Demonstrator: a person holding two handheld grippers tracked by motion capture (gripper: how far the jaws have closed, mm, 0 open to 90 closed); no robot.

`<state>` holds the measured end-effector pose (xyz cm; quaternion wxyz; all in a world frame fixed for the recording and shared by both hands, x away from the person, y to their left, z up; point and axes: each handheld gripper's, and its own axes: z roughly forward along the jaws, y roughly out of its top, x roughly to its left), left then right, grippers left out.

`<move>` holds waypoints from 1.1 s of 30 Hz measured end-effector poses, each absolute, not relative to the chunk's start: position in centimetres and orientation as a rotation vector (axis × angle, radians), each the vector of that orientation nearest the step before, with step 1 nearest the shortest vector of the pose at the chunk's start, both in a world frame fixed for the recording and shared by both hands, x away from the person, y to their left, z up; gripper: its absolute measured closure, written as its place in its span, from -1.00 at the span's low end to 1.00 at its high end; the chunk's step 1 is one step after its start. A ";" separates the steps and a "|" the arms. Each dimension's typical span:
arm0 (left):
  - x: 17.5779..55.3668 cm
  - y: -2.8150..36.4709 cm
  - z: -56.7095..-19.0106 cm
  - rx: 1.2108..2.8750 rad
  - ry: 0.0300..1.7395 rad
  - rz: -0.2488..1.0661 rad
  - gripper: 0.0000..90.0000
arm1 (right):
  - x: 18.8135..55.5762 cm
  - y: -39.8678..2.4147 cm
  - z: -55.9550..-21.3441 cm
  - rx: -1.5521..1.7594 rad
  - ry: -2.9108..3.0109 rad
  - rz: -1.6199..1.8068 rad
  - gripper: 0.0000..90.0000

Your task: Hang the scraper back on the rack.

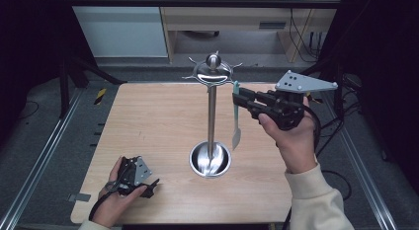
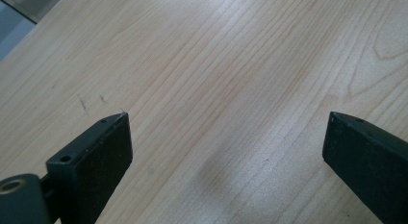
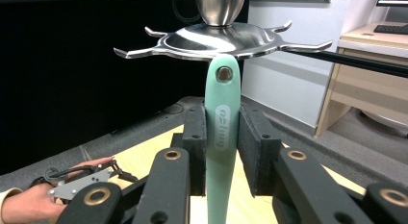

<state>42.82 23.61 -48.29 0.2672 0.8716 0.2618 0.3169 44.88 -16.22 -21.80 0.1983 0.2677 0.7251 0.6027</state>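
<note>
A steel utensil stand rises from a round base at the table's middle, and its crown carries several hooks. My right gripper is shut on the mint-green handle of a utensil, whose metal blade hangs down beside the pole. In the right gripper view the handle stands upright between the pads. Its holed top lies just under the crown's rim; whether a hook goes through it I cannot tell. My left gripper rests open at the front left, its jaws wide apart over bare wood.
The wooden table ends at aluminium rails on both sides. A pale cabinet and a desk stand behind the far edge. The person's left hand with its gripper lies low at the left in the right gripper view.
</note>
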 end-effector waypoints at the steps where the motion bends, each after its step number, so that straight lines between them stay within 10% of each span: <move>1: 42.8 23.6 -48.3 2.352 0.707 0.856 -0.93 | 44.9 -16.2 -21.8 0.749 2.029 1.686 0.65; 33: 42.8 23.6 -48.3 2.358 0.702 0.851 -0.93 | 44.9 -16.0 -22.0 0.744 2.008 1.690 0.64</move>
